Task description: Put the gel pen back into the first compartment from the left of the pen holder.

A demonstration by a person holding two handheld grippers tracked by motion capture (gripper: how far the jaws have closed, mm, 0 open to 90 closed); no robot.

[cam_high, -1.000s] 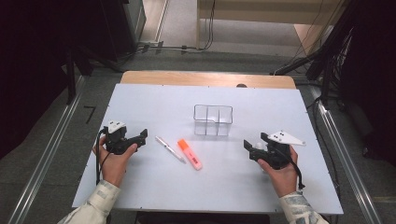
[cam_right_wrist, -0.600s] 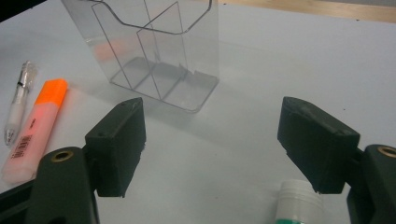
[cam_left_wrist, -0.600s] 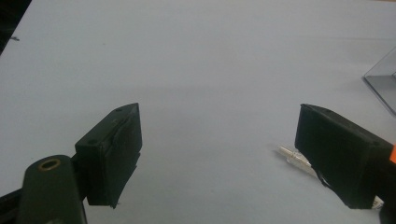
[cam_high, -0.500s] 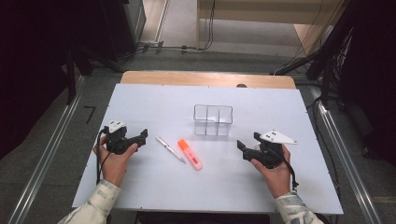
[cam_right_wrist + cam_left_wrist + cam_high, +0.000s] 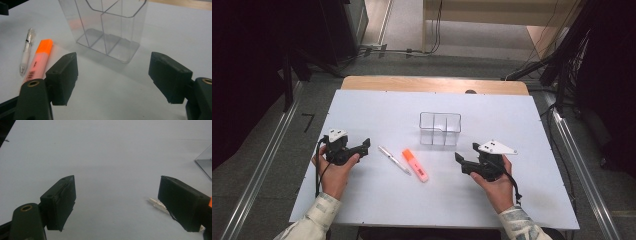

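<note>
— Where on the white table [image 5: 377,200]?

— Left gripper [image 5: 362,146] at the left side, held in a hand, jaws spread wide and empty, aimed across toward the middle. Right gripper [image 5: 460,162] at the right side, also in a hand, jaws likewise wide apart with nothing between them, pointing left.

— And between the two?

— An orange highlighter [image 5: 415,165], lying flat at a slant near the table's middle, cap end toward the far side. Just beside it on its left, a clear pen [image 5: 394,160], roughly parallel, not touching. Apart from both grippers — nearer the right one.

— Anything farther back?

— A clear plastic organizer [image 5: 440,128] with compartments, standing upright just beyond the highlighter. Seen close in the right gripper view [image 5: 110,27] — empty, straight ahead of the open jaws, with the highlighter [image 5: 40,58] and pen [image 5: 26,51] off to the left.
</note>
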